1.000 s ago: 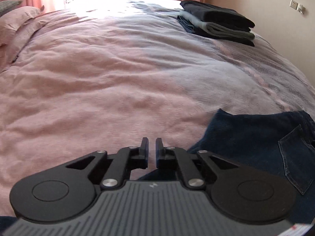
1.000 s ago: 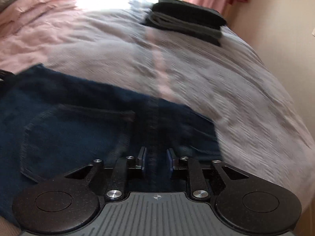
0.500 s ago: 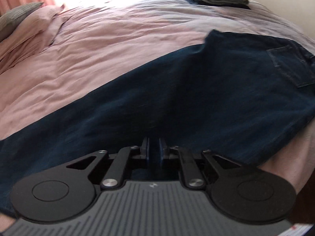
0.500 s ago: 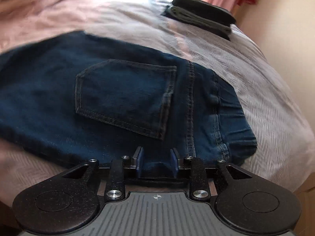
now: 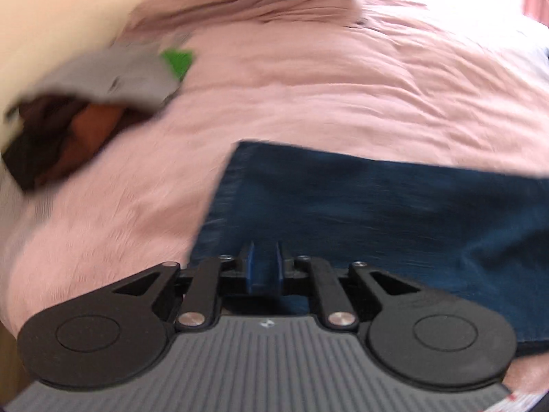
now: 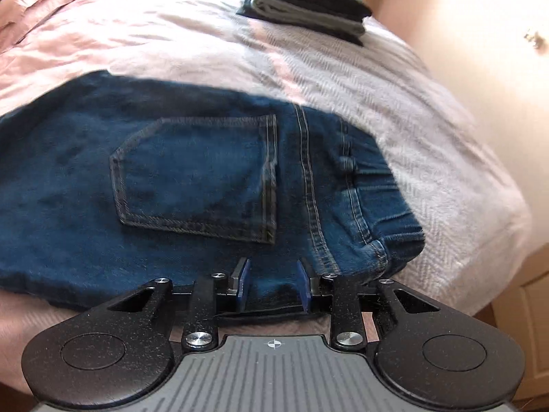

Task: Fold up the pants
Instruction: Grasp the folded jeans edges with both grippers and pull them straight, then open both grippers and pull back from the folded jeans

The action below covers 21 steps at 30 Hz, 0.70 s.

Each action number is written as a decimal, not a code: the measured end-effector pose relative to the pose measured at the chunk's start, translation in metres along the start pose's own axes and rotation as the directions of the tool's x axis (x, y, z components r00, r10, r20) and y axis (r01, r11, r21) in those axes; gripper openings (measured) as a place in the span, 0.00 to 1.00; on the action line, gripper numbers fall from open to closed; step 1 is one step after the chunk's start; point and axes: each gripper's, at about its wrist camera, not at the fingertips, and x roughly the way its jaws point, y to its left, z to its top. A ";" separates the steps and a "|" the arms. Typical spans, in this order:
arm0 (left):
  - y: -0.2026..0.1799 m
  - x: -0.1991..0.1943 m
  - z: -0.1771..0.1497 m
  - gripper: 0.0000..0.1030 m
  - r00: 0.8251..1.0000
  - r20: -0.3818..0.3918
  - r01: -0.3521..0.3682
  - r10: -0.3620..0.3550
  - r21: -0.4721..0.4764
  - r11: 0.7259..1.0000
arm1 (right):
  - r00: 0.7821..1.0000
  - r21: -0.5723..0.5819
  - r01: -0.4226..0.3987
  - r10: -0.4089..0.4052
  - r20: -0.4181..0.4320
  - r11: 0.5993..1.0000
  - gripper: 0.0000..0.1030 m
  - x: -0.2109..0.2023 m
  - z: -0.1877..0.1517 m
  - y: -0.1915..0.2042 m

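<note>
A: Okay, quick one. Where are the jeans (image 6: 206, 178)?

B: Flat on the bed (image 6: 429, 130), back pocket (image 6: 202, 178) up. Long axis runs side to side across both views. Waistband (image 6: 387, 213) at the right end in the right view, hem (image 5: 223, 202) at the left end in the left view.

A: Right gripper (image 6: 272, 281)?

B: At the near edge of the seat, just left of the waistband corner. Jaws have just been opening; they stand partly spread with denim between them, but the pads don't look pressed on it. I'd call it loose.

A: Left gripper (image 5: 264, 267)?

B: Near the hem end, over the leg's near edge. Jaws narrow, a strip of denim in the gap. Frame is blurred, so I can't tell if that's a pinch or just cloth seen through the slot.

A: So which relation matters?

B: One gripper per end, both on the near long edge. The left one is nearer the hem, the right nearer the waist. My guess is the next fold brings hem toward waist along that axis, so the left hand carries and the right anchors.

A: Anything else on the bed?

B: Folded stack (image 6: 308, 7) at the far right corner, well apart from the jeans.
</note>
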 end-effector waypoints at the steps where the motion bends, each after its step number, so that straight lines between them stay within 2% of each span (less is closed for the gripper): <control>1: 0.010 -0.004 0.002 0.09 0.999 0.002 0.044 -0.044 -0.039 0.998 | 1.000 0.037 -0.015 0.015 -0.001 0.999 0.25 -0.004 0.002 0.005; 3: 0.028 -0.014 0.004 0.10 0.991 0.026 0.133 -0.131 -0.134 0.982 | 0.997 0.157 -0.069 0.071 -0.009 0.985 0.25 -0.013 0.003 0.012; 5: 0.040 -0.018 0.001 0.11 0.973 0.042 0.229 -0.225 -0.229 0.946 | 0.992 0.286 -0.123 0.129 -0.003 0.950 0.25 -0.020 -0.001 0.017; 6: 0.041 -0.015 -0.003 0.12 0.972 0.026 0.233 -0.233 -0.212 0.949 | 0.989 0.319 -0.134 0.145 -0.012 0.938 0.25 -0.021 -0.003 0.021; 8: 0.031 -0.005 -0.015 0.14 0.982 -0.047 0.181 -0.183 -0.049 0.982 | 0.993 0.321 -0.093 0.112 -0.042 0.943 0.25 -0.019 -0.005 0.032; 9: 0.030 -0.003 -0.024 0.14 0.982 -0.062 0.180 -0.177 0.035 0.983 | 0.995 0.307 -0.077 0.094 -0.042 0.949 0.25 -0.020 -0.005 0.036; 11: 0.032 -0.008 -0.031 0.14 0.986 -0.080 0.153 -0.143 0.129 0.980 | 0.995 0.286 -0.057 0.077 -0.056 0.956 0.25 -0.026 -0.002 0.042; 13: 0.038 -0.020 -0.027 0.13 0.988 -0.058 0.150 -0.143 0.134 0.980 | 0.997 0.271 -0.058 0.070 -0.033 0.961 0.25 -0.034 0.001 0.046; 17: 0.037 -0.034 -0.009 0.13 0.979 0.063 0.185 -0.195 0.138 0.973 | 0.998 0.232 -0.061 0.056 0.030 0.971 0.25 -0.040 0.009 0.064; 19: 0.027 -0.022 -0.009 0.15 0.984 0.046 0.161 -0.172 0.189 0.969 | 0.997 0.206 -0.075 0.072 0.021 0.976 0.25 -0.033 0.011 0.077; 21: 0.024 -0.001 -0.019 0.14 0.993 -0.041 0.117 -0.111 0.227 0.967 | 0.994 0.127 -0.098 0.103 -0.031 0.987 0.25 -0.020 0.007 0.090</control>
